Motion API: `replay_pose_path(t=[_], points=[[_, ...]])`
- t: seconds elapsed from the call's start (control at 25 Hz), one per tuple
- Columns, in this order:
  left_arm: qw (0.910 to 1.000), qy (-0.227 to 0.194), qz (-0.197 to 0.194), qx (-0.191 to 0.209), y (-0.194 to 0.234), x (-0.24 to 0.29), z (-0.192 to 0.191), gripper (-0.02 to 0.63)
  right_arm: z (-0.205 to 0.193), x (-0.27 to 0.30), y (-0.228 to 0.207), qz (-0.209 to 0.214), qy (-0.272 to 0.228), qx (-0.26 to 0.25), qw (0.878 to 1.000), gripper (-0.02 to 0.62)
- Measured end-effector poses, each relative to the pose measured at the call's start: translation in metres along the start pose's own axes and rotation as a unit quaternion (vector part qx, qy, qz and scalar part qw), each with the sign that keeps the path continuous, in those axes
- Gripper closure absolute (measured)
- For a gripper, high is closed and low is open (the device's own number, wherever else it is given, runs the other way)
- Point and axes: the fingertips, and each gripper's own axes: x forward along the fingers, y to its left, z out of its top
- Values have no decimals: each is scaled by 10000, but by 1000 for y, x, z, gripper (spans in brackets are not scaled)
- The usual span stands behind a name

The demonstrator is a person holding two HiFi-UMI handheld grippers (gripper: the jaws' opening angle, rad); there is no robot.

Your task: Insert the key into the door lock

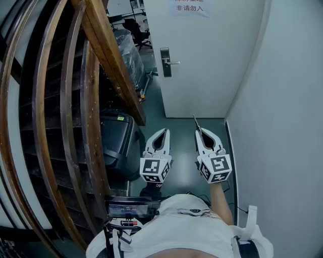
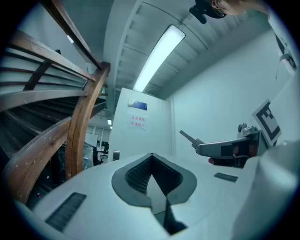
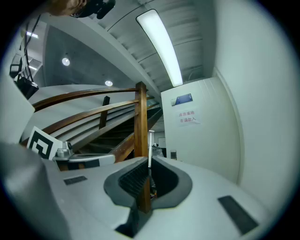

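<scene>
— Gripping anything, those two?
— The right gripper (image 1: pixel 203 132) is clamped on the key (image 1: pixel 197 123). Its own view shows the thin metal strip pinched between the dark ribbed pads (image 3: pixel 133 179) and standing up past the tips. The left gripper (image 1: pixel 163 132) is closed with nothing between its jaws. The two are held side by side, low over the grey-green floor (image 1: pixel 184 108).
— And the lock?
— Ahead and well apart from both. A tall steel lock plate (image 1: pixel 165 62) with a slim lever handle (image 1: pixel 175 62) sits at the left edge of a smooth white door (image 1: pixel 217 60).
— What crowds the way?
— On the left, a curved staircase with a varnished brown wooden handrail (image 1: pixel 108 55) sweeps toward the door. A black hard-shelled case (image 1: pixel 118 143) sits just beside the left gripper, under the stairs. Further on, near the door's left edge, is a bundle wrapped in clear plastic (image 1: pixel 128 53). A plain white wall (image 1: pixel 282 111) closes in the right side.
— Any writing?
— A paper sign (image 1: pixel 189 7) is high on the door, in red characters. The lower line reads 非请勿入, and the upper line is cut by the frame's edge. The case carries a small yellow label (image 1: pixel 120 118) that is too small to read. Each gripper's cube shows square black-and-white markers.
</scene>
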Motion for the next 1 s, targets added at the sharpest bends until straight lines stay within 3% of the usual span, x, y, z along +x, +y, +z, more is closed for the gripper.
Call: replay_pose_path(t=[0.52, 1.0], points=[[9999, 103, -35, -73, -22, 22, -19, 604, -17, -1, -23, 51, 140, 42, 9999, 569], [9986, 450, 220, -144, -27, 36, -42, 604, -36, 9, -41, 256, 364, 563, 9974, 569]])
